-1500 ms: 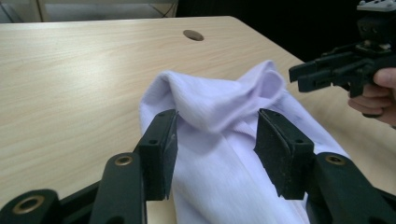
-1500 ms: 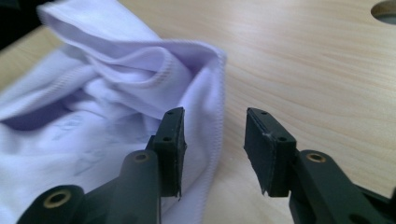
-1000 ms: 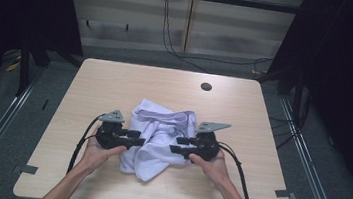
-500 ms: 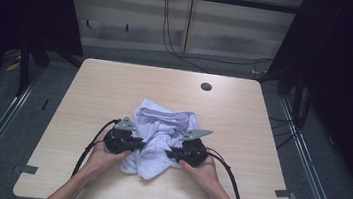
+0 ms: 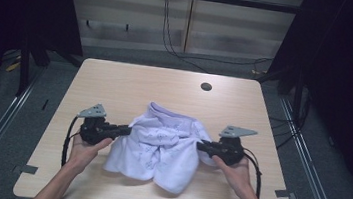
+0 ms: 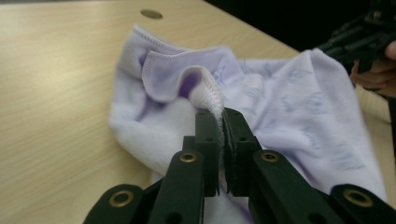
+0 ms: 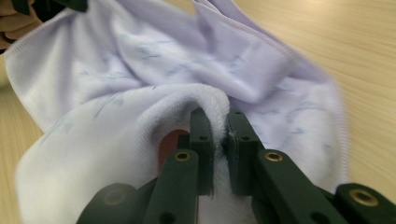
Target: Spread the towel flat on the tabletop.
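Both hands have spread apart; my left gripper [image 5: 123, 130] and right gripper [image 5: 203, 146] just clamped the towel [image 5: 161, 145] edges. Spreading it flat on the worktop [image 5: 130, 87] remains.

Our left gripper [image 5: 125, 131] and right gripper [image 5: 200, 145] are black, brass-riveted, with grey three-cornered plates and trailing black cables.
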Demonstrator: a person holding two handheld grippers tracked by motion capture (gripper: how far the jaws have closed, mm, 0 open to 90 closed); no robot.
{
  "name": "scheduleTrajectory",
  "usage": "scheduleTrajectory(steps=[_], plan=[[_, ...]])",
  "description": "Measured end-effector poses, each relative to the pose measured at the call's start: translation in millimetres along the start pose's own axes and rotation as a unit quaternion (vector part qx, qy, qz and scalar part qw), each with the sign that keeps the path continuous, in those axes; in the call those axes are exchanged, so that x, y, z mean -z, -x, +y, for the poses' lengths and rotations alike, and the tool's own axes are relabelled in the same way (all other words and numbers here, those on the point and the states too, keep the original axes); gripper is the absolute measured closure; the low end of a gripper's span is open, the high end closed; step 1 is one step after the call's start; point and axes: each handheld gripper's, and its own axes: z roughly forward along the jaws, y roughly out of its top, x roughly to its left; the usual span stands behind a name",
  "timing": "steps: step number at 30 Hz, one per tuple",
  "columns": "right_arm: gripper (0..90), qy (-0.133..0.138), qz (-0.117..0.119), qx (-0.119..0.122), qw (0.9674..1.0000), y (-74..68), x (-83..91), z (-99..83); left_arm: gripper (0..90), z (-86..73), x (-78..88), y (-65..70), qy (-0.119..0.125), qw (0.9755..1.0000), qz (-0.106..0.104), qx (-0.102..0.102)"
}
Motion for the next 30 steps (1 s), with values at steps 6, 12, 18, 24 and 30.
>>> scheduleTrajectory(steps=[6, 12, 18, 24, 30], plan=[[83.3, 0.015, -0.063, -0.036, 0.9973, 34.0, 47.9, -21.0, 86.5, 12.8, 34.9, -11.4, 0.075, 0.9966, 0.004, 0.034], [83.4, 0.004, -0.124, -0.049, 0.9911, 67.2, 62.1, -19.2, 86.7, 18.8, 65.6, -23.5, 0.121, 0.9905, 0.039, 0.052], [56.8, -0.005, -0.211, -0.068, 0.9751, 104.1, 71.3, -13.3, 86.4, 3.7, 80.7, -37.5, 0.103, 0.9895, 0.079, 0.064], [47.6, 0.032, -0.154, -0.053, 0.9861, 71.8, 75.9, -11.5, 86.6, -21.4, 63.0, -46.6, 0.041, 0.9945, 0.054, 0.079], [50.7, 0.002, -0.047, -0.011, 0.9988, 21.7, 23.5, -11.2, 87.0, -24.4, 39.1, -38.1, -0.021, 0.9974, 0.041, 0.055]])
